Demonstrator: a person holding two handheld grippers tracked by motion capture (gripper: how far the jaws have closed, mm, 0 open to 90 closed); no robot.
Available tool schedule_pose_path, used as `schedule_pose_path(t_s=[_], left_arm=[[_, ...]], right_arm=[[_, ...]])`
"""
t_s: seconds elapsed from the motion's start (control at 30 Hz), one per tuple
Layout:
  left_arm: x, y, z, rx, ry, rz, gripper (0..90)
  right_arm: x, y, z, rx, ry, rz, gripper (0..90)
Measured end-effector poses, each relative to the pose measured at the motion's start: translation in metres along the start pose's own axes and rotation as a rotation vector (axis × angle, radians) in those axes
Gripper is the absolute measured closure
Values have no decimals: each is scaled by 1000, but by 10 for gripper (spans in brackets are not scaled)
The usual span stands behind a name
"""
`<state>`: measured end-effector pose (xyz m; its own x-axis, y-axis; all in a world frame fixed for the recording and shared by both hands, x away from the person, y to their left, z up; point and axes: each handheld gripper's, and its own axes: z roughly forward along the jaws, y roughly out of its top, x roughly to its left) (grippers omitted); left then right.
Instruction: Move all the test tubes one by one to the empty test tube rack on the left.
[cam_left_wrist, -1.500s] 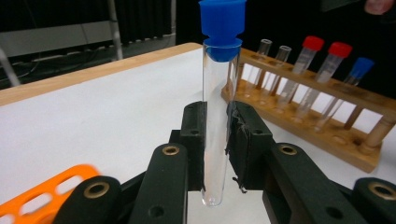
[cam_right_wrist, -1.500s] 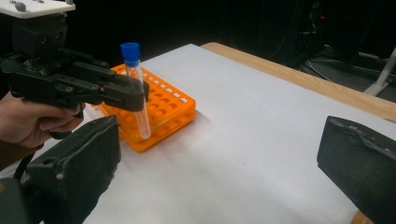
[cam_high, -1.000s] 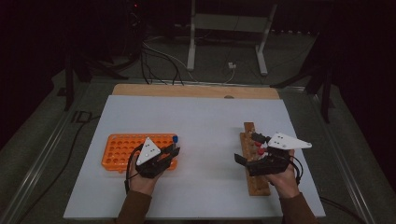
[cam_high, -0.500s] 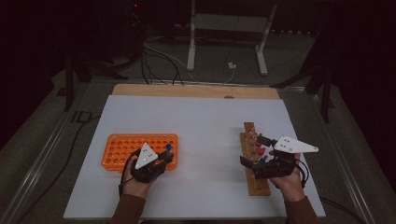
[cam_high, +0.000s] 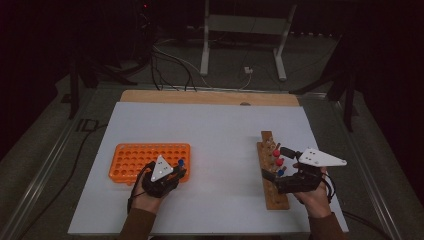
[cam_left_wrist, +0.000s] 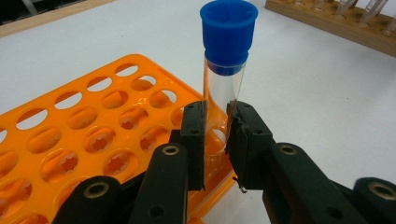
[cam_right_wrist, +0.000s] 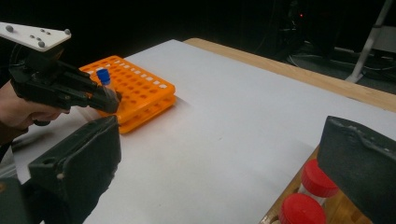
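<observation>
Blue-capped tube (cam_left_wrist: 226, 70) stands clamped in the left gripper (cam_left_wrist: 215, 140) jaws over the orange rack (cam_left_wrist: 84, 135) corner, not yet seated; right gripper (cam_right_wrist: 224, 163) jaws gape beside red-capped tubes (cam_right_wrist: 310, 193) waiting in the wooden rack (cam_high: 272, 175)

No readable text, label or number anywhere

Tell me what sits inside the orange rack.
One clear tube with a blue cap stands in a corner hole of the orange rack, pinched by the left gripper. The other holes in sight look empty. The jaws cover the tube's lower end.
</observation>
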<state>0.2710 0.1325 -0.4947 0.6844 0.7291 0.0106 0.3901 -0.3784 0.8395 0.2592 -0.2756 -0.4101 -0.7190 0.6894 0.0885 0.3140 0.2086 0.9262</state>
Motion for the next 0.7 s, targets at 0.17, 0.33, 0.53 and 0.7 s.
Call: schedule_pose_path(t_s=[0.17,0.33,0.53,0.7], left_arm=[[1,-1,-1,-11,3,-22,674],[5,1,-8,-71,-17,-81,530],[13,0,-16,-123,-23,-144,410],[19,-1,-23,-158,-12,-187,283]], right_arm=[[-2,-1,-2,10,-7,-4,4],[-7,-6,-8,24,-18,2,20],[-13,-15,-12,48,-39,10,56],[-16,-24,-17,63,-59,9,165]])
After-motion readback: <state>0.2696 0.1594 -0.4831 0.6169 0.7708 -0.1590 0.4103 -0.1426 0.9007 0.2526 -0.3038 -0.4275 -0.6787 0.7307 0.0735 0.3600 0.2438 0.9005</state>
